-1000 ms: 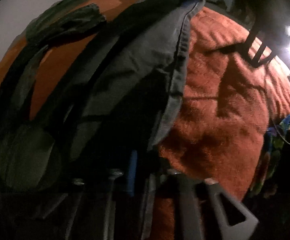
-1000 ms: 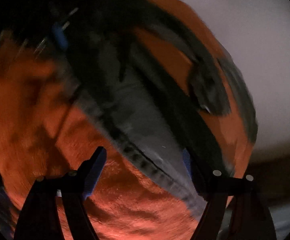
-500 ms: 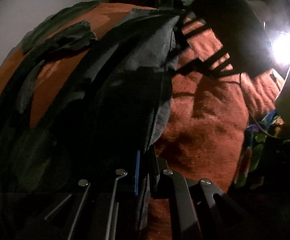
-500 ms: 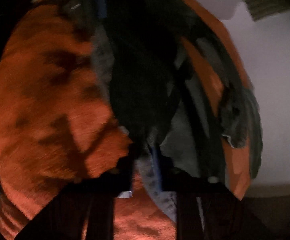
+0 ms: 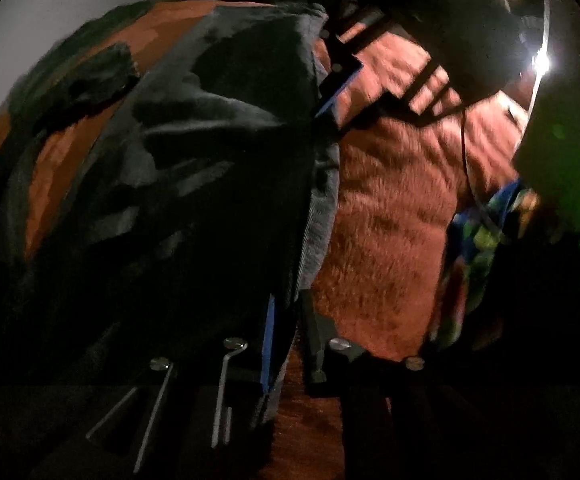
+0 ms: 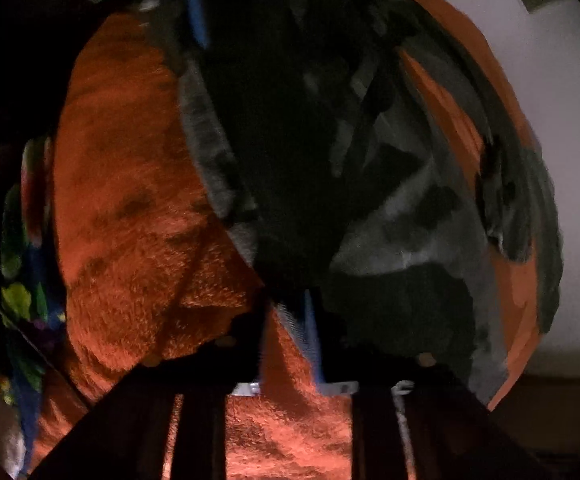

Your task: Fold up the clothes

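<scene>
1. Left gripper (image 5: 285, 320): pinching the hem of the dark grey garment (image 5: 217, 168).
2. Right gripper (image 6: 290, 316): clamped on the same edge, farther along.
3. Garment: lifted over the orange blanket (image 5: 390, 216); judged mid-fold, needing both held points carried across together.

Left wrist view: garment (image 5: 217, 168) lies on blanket (image 5: 390, 216), filling centre to 9 o'clock. Its hem runs from 12 down to 6, where left gripper (image 5: 285, 320) clamps it. Right gripper (image 5: 338, 80) sits at the hem's far end, 1 o'clock. Bare blanket lies at 3 o'clock of the garment; patterned cloth (image 5: 478, 248) beyond it at the blanket's edge. Wall (image 5: 49, 8) at 10–11 o'clock, behind the blanket.

Right wrist view: garment (image 6: 370, 200) centre to 3 o'clock, blanket (image 6: 129, 220) at 9, patterned cloth (image 6: 21, 272) at 8.
</scene>
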The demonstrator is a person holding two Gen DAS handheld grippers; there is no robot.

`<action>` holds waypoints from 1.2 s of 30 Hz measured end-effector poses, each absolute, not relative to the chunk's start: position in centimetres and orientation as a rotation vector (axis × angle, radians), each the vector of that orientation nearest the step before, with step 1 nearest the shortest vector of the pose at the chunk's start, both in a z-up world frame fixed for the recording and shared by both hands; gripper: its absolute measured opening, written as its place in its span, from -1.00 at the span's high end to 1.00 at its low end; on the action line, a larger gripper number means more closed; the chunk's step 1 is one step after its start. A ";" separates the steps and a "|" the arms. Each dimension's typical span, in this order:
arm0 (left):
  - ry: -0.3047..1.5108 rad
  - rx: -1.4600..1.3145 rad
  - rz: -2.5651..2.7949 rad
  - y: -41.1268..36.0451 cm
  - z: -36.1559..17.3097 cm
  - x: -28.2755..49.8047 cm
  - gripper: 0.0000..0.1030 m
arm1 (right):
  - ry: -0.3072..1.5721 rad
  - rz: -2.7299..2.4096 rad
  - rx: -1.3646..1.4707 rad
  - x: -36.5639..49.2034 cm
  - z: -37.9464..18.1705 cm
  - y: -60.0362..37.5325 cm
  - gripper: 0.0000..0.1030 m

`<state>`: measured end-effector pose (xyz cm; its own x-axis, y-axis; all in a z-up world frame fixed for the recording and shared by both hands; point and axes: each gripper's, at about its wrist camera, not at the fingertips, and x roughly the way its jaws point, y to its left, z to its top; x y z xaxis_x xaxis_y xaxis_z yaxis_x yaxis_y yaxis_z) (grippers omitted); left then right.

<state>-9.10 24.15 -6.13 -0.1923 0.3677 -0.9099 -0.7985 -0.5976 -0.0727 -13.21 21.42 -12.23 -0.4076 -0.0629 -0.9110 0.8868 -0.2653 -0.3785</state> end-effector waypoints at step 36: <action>-1.476 -2.112 2.442 -16.1 -8.1 6.6 0.19 | -1.112 -2.903 1.762 -28.2 -9.7 59.2 0.86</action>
